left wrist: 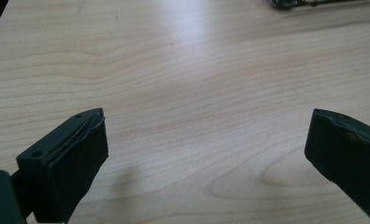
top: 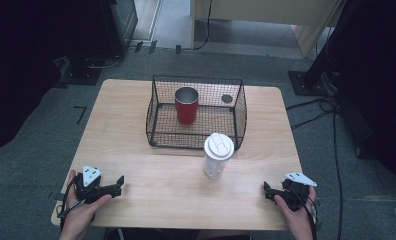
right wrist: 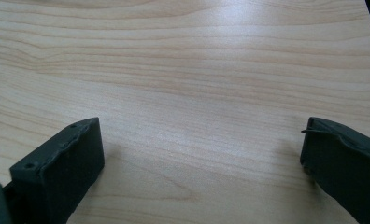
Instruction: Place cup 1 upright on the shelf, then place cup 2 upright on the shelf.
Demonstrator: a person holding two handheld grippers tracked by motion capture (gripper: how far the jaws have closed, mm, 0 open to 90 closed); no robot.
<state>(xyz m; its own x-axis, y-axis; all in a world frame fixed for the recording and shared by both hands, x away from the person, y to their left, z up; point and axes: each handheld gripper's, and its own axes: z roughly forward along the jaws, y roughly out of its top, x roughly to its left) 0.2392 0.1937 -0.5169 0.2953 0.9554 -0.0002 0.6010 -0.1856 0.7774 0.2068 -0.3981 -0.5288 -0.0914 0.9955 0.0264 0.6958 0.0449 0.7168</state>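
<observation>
Fingers of left gripper (top: 120, 181) and right gripper (top: 266, 189) spread, empty, white-lidded tumbler (top: 218, 156) upright between, long axis vertical

We find no legible text, label, brand, number or sign on the tabletop (top: 136, 150) or anything standing on it.

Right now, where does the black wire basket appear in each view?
High view: black wire basket at table centre, holding the red cup.
Left gripper view: its corner at the top edge, right of middle.
Right gripper view: wood grain ahead of the jaws.
Shared landmark: the light wooden table.
</observation>
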